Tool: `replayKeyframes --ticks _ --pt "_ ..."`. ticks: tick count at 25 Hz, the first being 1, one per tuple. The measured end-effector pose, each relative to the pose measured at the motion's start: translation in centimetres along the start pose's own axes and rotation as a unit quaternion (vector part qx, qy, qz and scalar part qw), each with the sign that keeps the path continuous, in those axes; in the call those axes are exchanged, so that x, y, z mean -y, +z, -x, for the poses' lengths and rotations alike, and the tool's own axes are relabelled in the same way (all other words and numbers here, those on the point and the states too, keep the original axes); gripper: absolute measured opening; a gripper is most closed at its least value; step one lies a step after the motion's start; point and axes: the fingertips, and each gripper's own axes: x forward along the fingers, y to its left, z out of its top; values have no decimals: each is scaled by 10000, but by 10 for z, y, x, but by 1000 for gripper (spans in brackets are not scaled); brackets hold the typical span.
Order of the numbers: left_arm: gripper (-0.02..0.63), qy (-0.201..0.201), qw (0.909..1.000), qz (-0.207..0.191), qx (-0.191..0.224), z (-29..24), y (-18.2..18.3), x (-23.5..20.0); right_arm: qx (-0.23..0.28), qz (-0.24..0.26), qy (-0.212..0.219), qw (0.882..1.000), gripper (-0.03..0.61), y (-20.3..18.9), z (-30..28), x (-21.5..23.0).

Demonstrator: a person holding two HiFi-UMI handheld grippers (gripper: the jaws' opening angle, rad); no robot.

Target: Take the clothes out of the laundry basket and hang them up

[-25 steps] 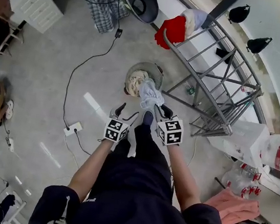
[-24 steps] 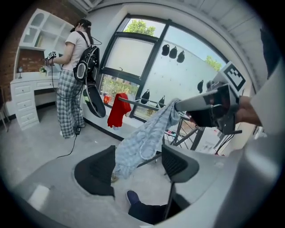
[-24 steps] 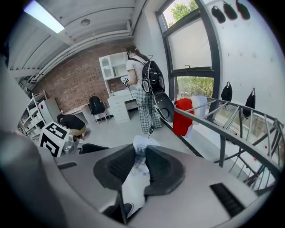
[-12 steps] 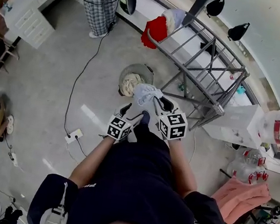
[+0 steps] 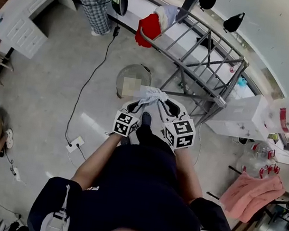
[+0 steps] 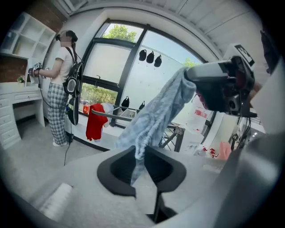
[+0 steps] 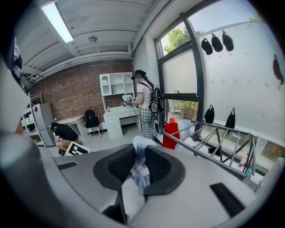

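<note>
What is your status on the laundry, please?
Right gripper shut on pale blue garment. Left gripper jaws closing on it too. Garment clear of laundry basket. Drying rack ahead, red garment hung at far end.

Garment [image 5: 151, 94]: soft woven cloth, pale blue-white, matt, crumpled.
Rack [image 5: 220, 101]: grey metal tube, smooth, satin finish.
Red cloth [image 5: 149, 26]: matt fabric, loosely folded.
Floor [image 5: 47, 88]: grey, smooth, with a faint sheen.
Right gripper [image 7: 139, 167]: shell of matt grey plastic; pads [image 7: 156, 165] black, finely ribbed, matt.
Brick wall [image 7: 67, 84]: rough, matt.
</note>
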Motion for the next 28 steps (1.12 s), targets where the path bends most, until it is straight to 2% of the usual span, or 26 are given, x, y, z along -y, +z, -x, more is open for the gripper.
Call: replayKeyframes --ticks 1,2,8,10,13,16,20,25,28 --pt "54 30 10000 -16 47 2 3 0 5 -36 -50 10000 75 -2 4 2" --pt "46 25 10000 -48 75 4 7 0 14 -78 -103 9999 75 -4 7 5" --pt "43 244 9985 -204 454 25 50 -17 -68 -359 -498 9981 75 -20 24 28" --pt "43 342 9963 -371 703 38 80 -20 -214 -225 -706 9970 77 -26 29 35" --pt "41 412 9903 -673 1143 55 137 -15 -493 305 -972 9936 77 -33 33 39" --pt "41 351 9859 -872 1387 67 183 0 -347 119 -856 9957 79 -31 35 34" --pt "41 138 9845 -760 1575 80 218 17 136 -110 -775 9968 86 -19 37 28" --pt "41 2 9814 -601 1823 91 248 32 634 -68 -686 9956 101 -4 38 22" --pt "41 51 9797 -394 1964 95 260 30 676 209 -565 9959 152 -10 33 9"
